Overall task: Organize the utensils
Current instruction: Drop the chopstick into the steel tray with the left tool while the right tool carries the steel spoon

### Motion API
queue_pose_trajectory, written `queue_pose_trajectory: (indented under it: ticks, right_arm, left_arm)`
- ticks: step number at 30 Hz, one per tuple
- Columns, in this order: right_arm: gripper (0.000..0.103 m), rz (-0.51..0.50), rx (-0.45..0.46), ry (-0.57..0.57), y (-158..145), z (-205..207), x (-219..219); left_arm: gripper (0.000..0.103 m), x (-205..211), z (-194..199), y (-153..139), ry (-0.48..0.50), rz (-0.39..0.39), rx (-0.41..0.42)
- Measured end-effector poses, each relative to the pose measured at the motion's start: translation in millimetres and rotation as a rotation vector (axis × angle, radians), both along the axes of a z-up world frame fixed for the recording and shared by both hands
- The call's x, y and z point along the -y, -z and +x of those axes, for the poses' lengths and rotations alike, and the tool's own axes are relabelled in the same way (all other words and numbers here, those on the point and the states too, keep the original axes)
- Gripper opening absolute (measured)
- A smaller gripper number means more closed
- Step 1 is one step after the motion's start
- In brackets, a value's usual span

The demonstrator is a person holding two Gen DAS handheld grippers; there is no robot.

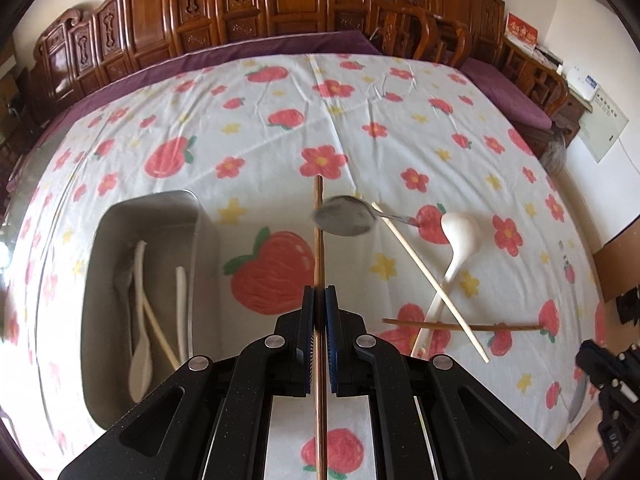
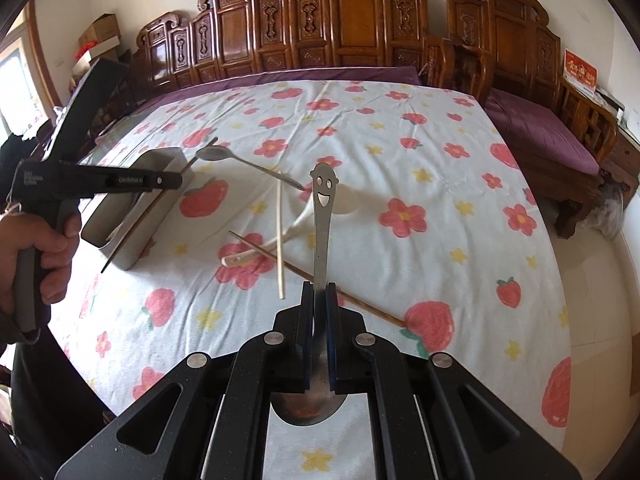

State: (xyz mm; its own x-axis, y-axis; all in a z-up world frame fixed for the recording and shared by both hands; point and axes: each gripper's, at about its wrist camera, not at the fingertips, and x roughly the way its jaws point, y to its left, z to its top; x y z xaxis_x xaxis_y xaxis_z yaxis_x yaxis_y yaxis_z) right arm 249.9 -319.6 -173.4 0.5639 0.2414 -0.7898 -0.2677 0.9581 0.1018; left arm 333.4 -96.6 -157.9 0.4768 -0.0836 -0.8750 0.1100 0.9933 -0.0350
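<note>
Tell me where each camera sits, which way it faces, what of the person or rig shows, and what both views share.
Left wrist: on the left gripper, looking down its fingers at the tablecloth; jaws shut on a brown chopstick.
Right wrist: on the right gripper, facing the wooden bench; jaws shut on a smiley spoon; a hand shows.
Shared: metal tray, white spoon, pale chopstick.

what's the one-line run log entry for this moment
left gripper: shut on brown chopstick | right gripper: shut on smiley spoon | metal tray: holds white utensils
</note>
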Motion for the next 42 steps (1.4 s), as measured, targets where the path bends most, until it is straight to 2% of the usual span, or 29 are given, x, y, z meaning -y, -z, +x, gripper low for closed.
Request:
queue_pose_trajectory:
  ticks: [6,13,24,35,42]
  right_arm:
    - [0.007,-0.001,0.003,-0.014,-1,-2,-10]
    - [0.007,-0.01,0.006,-0.038,-2,-3,-28]
    - [0.007,0.014,0.025,-0.08,-13,11,-73]
    - [0.007,0.028,0.036,-0.131,-22,27,-129]
    - [0.007,0.024,0.037,-0.164,-27,32,-161]
  left_arm:
    - [0.005,0,-5,-26,0.024,0.021,0.061]
    - [0.005,-6,-15,-39,0.044,0.025,0.093]
    - [0.005,-56,-23,-49,0.01,0.032,0.12]
    - [0.005,-118,-16,-41,-0.053,0.031,0.114]
    - [0.005,-142,-2,-29,-0.086,0.004,0.103]
